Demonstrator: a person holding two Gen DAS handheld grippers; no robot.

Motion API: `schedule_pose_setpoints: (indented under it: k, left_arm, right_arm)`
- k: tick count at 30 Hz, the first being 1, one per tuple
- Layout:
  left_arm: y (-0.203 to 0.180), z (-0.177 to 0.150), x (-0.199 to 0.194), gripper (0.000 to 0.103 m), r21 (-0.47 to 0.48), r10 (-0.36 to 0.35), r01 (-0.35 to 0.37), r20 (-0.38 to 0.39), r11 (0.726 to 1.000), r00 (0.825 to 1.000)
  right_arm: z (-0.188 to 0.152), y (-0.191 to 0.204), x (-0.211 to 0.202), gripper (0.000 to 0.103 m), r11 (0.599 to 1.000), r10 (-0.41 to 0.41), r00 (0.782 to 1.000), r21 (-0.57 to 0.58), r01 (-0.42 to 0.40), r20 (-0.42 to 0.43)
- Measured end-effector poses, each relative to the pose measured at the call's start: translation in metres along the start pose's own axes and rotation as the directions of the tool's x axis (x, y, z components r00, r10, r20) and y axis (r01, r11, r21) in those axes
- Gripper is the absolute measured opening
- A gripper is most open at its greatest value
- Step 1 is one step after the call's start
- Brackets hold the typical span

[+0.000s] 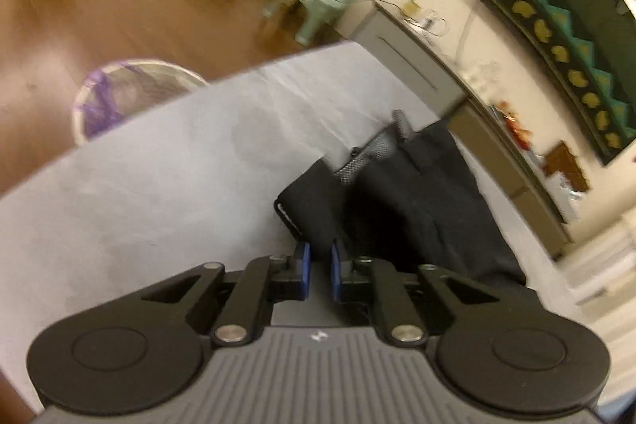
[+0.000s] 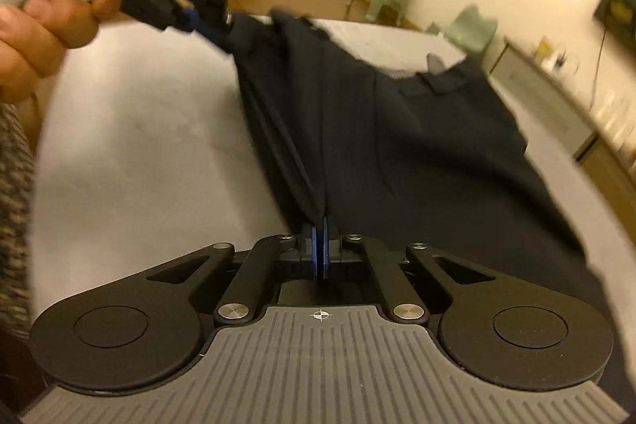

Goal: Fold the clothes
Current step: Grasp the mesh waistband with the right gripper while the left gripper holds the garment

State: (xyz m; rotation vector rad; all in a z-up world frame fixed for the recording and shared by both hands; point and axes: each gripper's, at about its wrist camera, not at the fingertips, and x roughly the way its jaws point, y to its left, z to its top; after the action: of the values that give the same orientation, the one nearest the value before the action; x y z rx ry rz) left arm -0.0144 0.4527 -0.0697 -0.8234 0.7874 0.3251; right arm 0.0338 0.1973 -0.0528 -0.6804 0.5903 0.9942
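Looking along the left gripper (image 1: 320, 257) in the left wrist view, its blue pads (image 1: 304, 257) stand slightly apart, and whether cloth sits between them cannot be told here. Dark trousers (image 1: 417, 193) lie at 12 to 2 o'clock on the grey table cover (image 1: 159, 185), with a pale mesh lining (image 1: 369, 153) exposed at the waistband.

In the right wrist view, the right gripper (image 2: 320, 241) is clamped on a trouser edge (image 2: 318, 201) at 12 o'clock. At 10 o'clock a hand (image 2: 35, 22) holds the left gripper (image 2: 214, 26), which pinches another corner. The navy fabric (image 2: 397, 146) stretches taut between both grips, creased lengthwise.
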Motion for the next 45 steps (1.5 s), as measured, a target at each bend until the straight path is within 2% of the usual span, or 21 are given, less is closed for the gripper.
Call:
schedule_pose_setpoints:
  k: [4, 7, 8, 10, 11, 13, 14, 18, 19, 21, 25, 27, 28, 29, 34, 37, 38, 39, 41, 43, 45]
  left_arm:
    - [0.000, 0.002, -0.008, 0.016, -0.005, 0.036, -0.036, 0.053, 0.999, 0.998]
    - [0.001, 0.004, -0.033, 0.023, -0.014, 0.049, -0.048, 0.176, 0.999, 0.983]
    - [0.001, 0.006, -0.044, 0.028, -0.014, 0.055, -0.053, 0.230, 0.998, 0.972]
    - [-0.002, 0.011, -0.059, 0.042, -0.002, 0.035, -0.036, 0.303, 0.999, 0.952]
    - [-0.009, 0.021, -0.058, 0.051, 0.030, 0.002, -0.012, 0.290, 0.999, 0.957]
    - [-0.030, 0.042, -0.035, 0.060, 0.119, -0.041, 0.018, 0.188, 0.993, 0.981]
    - [-0.033, 0.043, -0.023, 0.060, 0.129, -0.019, -0.001, 0.154, 0.992, 0.988]
    - [-0.046, 0.048, 0.026, 0.055, 0.172, 0.072, -0.074, 0.019, 0.982, 0.997]
    - [-0.044, 0.046, 0.025, 0.055, 0.170, 0.060, -0.063, 0.020, 0.983, 0.998]
    - [-0.041, 0.043, 0.024, 0.053, 0.166, 0.037, -0.040, 0.022, 0.985, 0.999]
    - [-0.042, 0.040, 0.024, 0.040, 0.190, 0.001, -0.007, 0.034, 0.982, 0.999]
    - [-0.048, 0.038, 0.023, 0.037, 0.229, -0.013, 0.003, 0.045, 0.973, 0.999]
    - [-0.053, 0.036, 0.017, 0.035, 0.250, -0.029, 0.016, 0.049, 0.968, 0.998]
    - [-0.056, 0.035, 0.013, 0.032, 0.271, -0.050, 0.033, 0.054, 0.962, 0.997]
    - [-0.055, 0.028, -0.001, 0.029, 0.320, -0.129, 0.107, 0.047, 0.941, 0.991]
    - [-0.050, 0.021, -0.009, 0.028, 0.320, -0.158, 0.130, 0.063, 0.939, 0.985]
    - [-0.049, 0.019, -0.013, 0.028, 0.316, -0.171, 0.139, 0.074, 0.938, 0.983]
    - [-0.047, 0.015, -0.016, 0.028, 0.300, -0.179, 0.146, 0.086, 0.943, 0.980]
    - [-0.045, 0.011, -0.015, 0.026, 0.281, -0.130, 0.097, 0.104, 0.955, 0.986]
    - [-0.044, 0.008, -0.014, 0.026, 0.260, -0.082, 0.048, 0.120, 0.964, 0.989]
    - [-0.042, 0.004, -0.013, 0.025, 0.239, -0.032, -0.001, 0.136, 0.971, 0.990]
  right_arm:
    - [-0.006, 0.007, -0.006, 0.001, 0.999, 0.010, 1.000, -0.043, -0.011, -0.012]
    - [-0.001, -0.009, -0.013, 0.018, 0.994, 0.109, 0.992, -0.016, -0.110, -0.060]
    - [0.005, -0.017, -0.020, 0.036, 0.992, 0.123, 0.991, -0.005, -0.123, -0.050]
    - [0.026, -0.041, -0.039, 0.054, 0.992, 0.118, 0.992, 0.043, -0.120, 0.031]
    - [0.040, -0.057, -0.042, 0.063, 0.992, 0.100, 0.993, 0.067, -0.104, 0.062]
    - [0.069, -0.092, -0.046, 0.076, 0.991, 0.052, 0.992, 0.114, -0.065, 0.114]
    - [0.085, -0.106, -0.035, 0.085, 0.991, 0.027, 0.994, 0.126, -0.041, 0.108]
    - [0.140, -0.149, 0.027, 0.087, 0.987, -0.055, 0.998, 0.156, 0.048, 0.037]
    - [0.147, -0.152, 0.045, 0.090, 0.985, -0.056, 0.998, 0.163, 0.053, 0.011]
    - [0.160, -0.158, 0.083, 0.091, 0.982, -0.058, 0.998, 0.177, 0.064, -0.040]
    - [0.187, -0.171, 0.159, 0.091, 0.975, -0.059, 0.988, 0.202, 0.087, -0.141]
    - [0.196, -0.183, 0.193, 0.060, 0.967, -0.036, 0.980, 0.242, 0.083, -0.194]
    - [0.194, -0.189, 0.201, 0.015, 0.958, 0.008, 0.977, 0.281, 0.053, -0.213]
    - [0.193, -0.191, 0.198, 0.009, 0.957, 0.032, 0.980, 0.289, 0.027, -0.198]
    - [0.194, -0.185, 0.135, 0.007, 0.961, 0.121, 0.993, 0.248, -0.118, 0.003]
    - [0.192, -0.175, 0.089, 0.007, 0.946, 0.259, 0.950, 0.154, -0.286, 0.174]
    - [0.194, -0.172, 0.088, 0.007, 0.938, 0.294, 0.936, 0.127, -0.321, 0.192]
    - [0.197, -0.169, 0.094, 0.007, 0.934, 0.316, 0.932, 0.111, -0.339, 0.179]
    - [0.204, -0.167, 0.122, 0.007, 0.935, 0.326, 0.938, 0.108, -0.338, 0.117]
    - [0.203, -0.161, 0.161, 0.010, 0.958, 0.257, 0.966, 0.123, -0.260, 0.037]
    - [0.199, -0.160, 0.190, 0.043, 0.977, 0.163, 0.986, 0.144, -0.157, -0.032]
